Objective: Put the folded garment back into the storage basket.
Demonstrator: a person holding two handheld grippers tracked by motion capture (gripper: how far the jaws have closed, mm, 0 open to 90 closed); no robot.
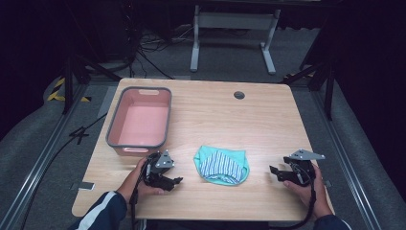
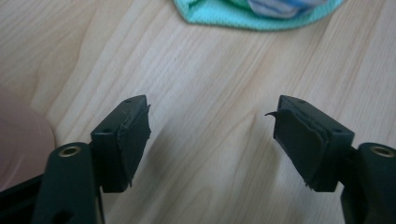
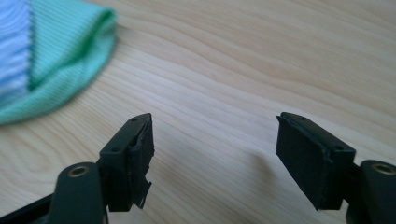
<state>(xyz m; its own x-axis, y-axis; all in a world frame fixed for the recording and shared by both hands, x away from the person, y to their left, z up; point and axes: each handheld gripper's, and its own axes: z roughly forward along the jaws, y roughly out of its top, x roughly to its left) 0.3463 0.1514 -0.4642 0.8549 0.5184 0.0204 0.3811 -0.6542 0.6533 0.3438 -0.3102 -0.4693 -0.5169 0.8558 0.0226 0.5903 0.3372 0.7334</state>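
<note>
The green cloth (image 1: 221, 166), a small garment in mint knit with a blue-and-white striped panel, lies crumpled on the wooden table (image 1: 249, 120) near the front edge, between the two grippers and apart from both. In the high view the left gripper (image 1: 176, 181) sits just to its left, close by the pink tub (image 1: 140, 120), and the right gripper (image 1: 274, 171) waits farther off to its right; each is held low over the wood with nothing in it.

The left gripper view looks along its own parted jaws, bare table between the pads, with the cloth's green hem (image 2: 233, 16) up at the top edge and a blur of the pink tub (image 2: 18, 144) at the left, so this one has the shorter reach. The right gripper view gives the same picture: jaws apart, empty, wood between them, and here the ribbed hem (image 3: 70, 51) and stripes show far closer than from above.

By the look of it the cloth is light, soft and limp, so it will sag and unfold when lifted. The thick folded hem at either side looks the safest place to pinch, one gripper to each edge
</note>
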